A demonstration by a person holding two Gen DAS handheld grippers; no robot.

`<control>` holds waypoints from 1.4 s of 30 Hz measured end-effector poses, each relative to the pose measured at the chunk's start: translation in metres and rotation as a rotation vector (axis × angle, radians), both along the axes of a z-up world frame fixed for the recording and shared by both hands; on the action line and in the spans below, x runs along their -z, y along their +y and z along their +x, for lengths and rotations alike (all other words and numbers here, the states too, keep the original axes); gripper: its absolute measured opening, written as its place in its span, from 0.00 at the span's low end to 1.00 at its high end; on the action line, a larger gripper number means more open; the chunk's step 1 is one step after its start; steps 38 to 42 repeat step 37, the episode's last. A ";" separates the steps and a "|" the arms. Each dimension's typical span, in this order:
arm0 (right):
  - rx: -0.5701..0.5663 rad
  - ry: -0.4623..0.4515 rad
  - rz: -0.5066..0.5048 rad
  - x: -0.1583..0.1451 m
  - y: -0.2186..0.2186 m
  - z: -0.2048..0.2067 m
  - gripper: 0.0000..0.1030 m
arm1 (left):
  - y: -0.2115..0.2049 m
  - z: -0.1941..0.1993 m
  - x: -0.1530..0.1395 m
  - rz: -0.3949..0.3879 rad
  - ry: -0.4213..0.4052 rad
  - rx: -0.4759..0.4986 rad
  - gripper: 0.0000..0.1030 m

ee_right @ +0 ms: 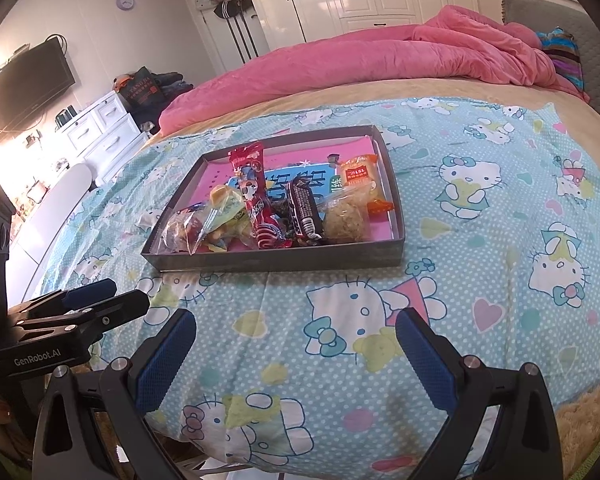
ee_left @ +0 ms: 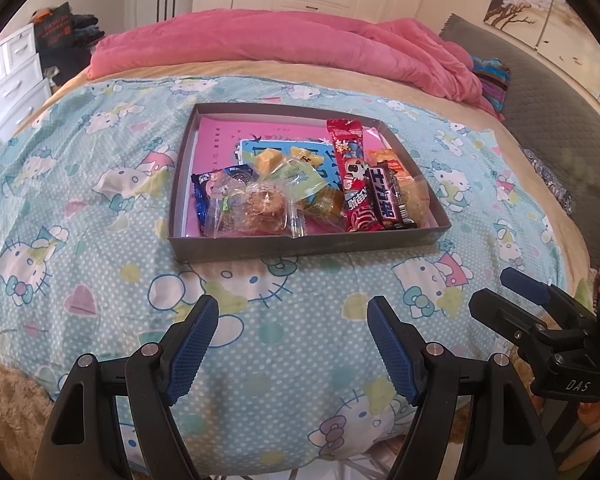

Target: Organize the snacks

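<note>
Wrapped snacks (ee_left: 300, 188) all lay heaped in shallow grey cardboard tray (ee_left: 300, 242) on bed; none outside. Left gripper (ee_left: 292, 344) and right gripper (ee_right: 296, 354) spread, empty.

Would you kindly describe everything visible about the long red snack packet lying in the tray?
The long red glossy snack packet is a sealed, slim plastic wrapper printed with a cartoon face and blue-and-white lettering. It lies flat and lengthwise in the shallow dark grey cardboard tray, its near end close to the front wall. A black chocolate bar wrapper lies alongside it, touching, and other snacks crowd its opposite side. Neither gripper touches it.
</note>
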State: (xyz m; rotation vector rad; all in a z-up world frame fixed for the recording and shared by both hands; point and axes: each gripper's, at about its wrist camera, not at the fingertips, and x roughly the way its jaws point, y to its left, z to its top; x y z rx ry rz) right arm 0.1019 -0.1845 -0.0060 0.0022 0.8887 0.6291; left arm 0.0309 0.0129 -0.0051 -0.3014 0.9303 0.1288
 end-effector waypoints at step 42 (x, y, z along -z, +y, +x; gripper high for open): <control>0.104 0.080 0.013 0.012 -0.022 0.021 0.98 | 0.005 0.002 -0.002 0.024 -0.036 -0.033 0.76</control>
